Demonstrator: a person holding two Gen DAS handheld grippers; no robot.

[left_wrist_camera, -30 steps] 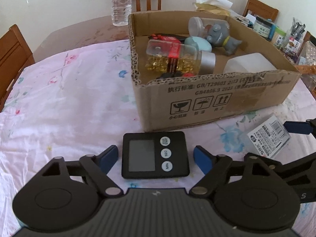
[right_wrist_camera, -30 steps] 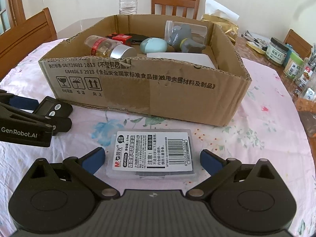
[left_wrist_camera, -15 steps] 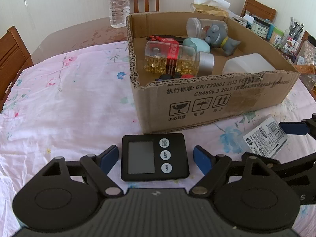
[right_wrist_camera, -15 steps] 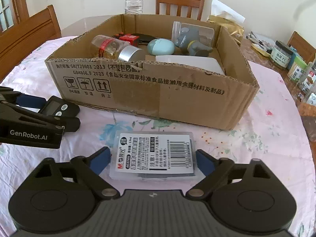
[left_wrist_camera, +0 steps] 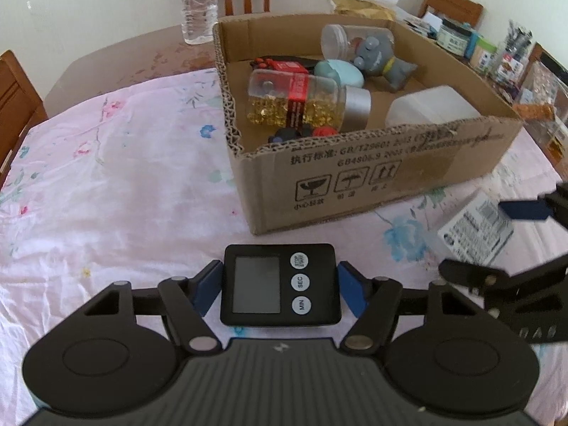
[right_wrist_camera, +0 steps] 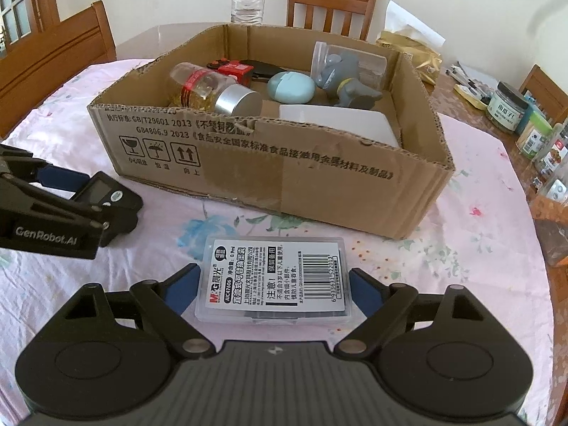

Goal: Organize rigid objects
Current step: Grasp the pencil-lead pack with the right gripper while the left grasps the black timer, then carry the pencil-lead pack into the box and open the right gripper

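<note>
My left gripper [left_wrist_camera: 280, 284] is shut on a black digital timer [left_wrist_camera: 278, 285], its blue pads against both sides. My right gripper [right_wrist_camera: 273, 285] is shut on a clear plastic case with a white barcode label [right_wrist_camera: 275, 282]. Both items sit just above the floral tablecloth, in front of an open cardboard box [left_wrist_camera: 390, 174]. The box [right_wrist_camera: 269, 163] holds a capsule bottle [left_wrist_camera: 301, 101], a grey toy [left_wrist_camera: 380, 58], a teal egg-shaped case [right_wrist_camera: 291, 87] and a white container [right_wrist_camera: 337, 122]. The left gripper and timer also show in the right wrist view [right_wrist_camera: 103, 191].
A water bottle [left_wrist_camera: 197, 3] stands behind the box. Wooden chairs [right_wrist_camera: 332, 0] ring the table. Jars and small containers [right_wrist_camera: 511, 106] crowd the right edge. The pink tablecloth [left_wrist_camera: 117, 177] spreads left of the box.
Both grippers have closed onto their items: the left on the timer, the right on the labelled case. Both views have shifted slightly.
</note>
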